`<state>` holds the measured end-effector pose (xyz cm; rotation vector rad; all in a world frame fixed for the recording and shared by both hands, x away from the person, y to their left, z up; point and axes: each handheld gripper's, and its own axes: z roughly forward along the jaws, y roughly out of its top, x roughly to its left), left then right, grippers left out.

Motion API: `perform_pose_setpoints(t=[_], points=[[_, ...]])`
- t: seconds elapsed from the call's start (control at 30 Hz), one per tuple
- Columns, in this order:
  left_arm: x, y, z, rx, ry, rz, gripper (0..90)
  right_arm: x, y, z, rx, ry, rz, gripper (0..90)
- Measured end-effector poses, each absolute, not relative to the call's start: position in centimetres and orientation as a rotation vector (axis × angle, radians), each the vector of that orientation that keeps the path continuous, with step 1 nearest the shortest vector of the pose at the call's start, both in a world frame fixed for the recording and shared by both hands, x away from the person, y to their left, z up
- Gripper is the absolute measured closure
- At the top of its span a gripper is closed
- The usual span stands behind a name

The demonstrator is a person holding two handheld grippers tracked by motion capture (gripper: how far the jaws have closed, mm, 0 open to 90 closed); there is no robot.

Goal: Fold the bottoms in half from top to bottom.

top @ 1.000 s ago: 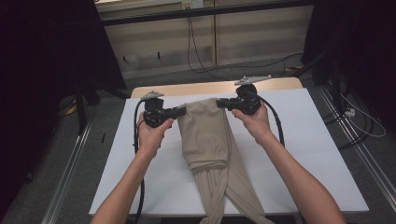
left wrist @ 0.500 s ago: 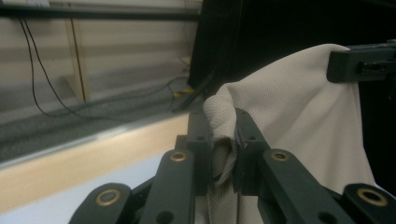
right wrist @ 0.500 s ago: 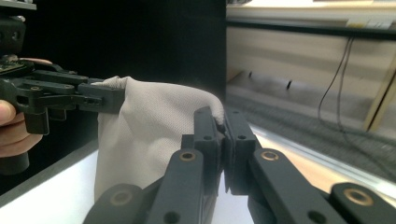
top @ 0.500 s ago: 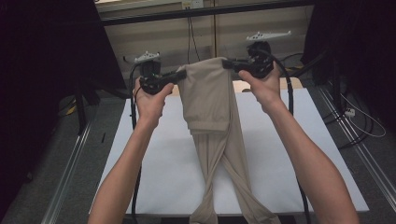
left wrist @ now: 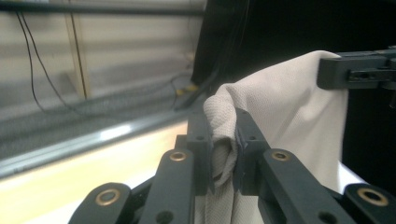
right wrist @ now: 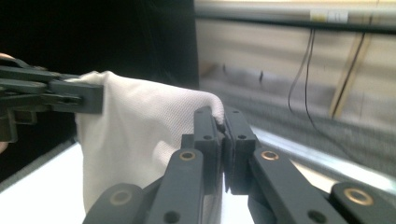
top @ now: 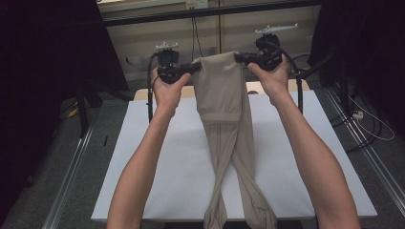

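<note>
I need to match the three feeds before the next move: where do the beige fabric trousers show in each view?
High view: the beige fabric trousers hang at centre, top edge between both grippers, legs crossing over the white table.
Left gripper view: bunched between its own jaws, centre, spreading right.
Right gripper view: pinched at centre, spreading left.
Shared landmark: the trousers' top edge stretched from the left gripper to the right gripper.

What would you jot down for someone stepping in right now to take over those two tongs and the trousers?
Left tongs: shut on the left corner of the beige trousers, at the folded top edge.
Right tongs: shut on the right corner.
Trousers: held up above the far end of the white table; legs hang down, cross, and trail over the near edge.
Done: both corners gripped, garment raised.
Left: probably lay it flat and finish folding.
</note>
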<state>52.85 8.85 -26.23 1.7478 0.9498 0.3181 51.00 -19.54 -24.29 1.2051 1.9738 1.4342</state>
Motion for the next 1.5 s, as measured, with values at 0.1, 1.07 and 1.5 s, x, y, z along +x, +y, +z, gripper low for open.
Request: perform_pose_setpoints(t=[0.1,1.07,1.5], points=[[53.7,8.9,-28.8,1.749,0.982,0.257,79.8,52.1,-20.1,-27.4,1.27,1.993,1.436,85.6],[40.8,10.8,-39.6,2.039,0.897,0.14,34.6,39.6,-21.3,-38.5,1.285,2.245,1.266,66.0],[27.9,11.5,-43.0,2.225,0.727,-0.018,32.6,24.4,-21.5,-42.4,1.239,2.448,1.121,69.5]])
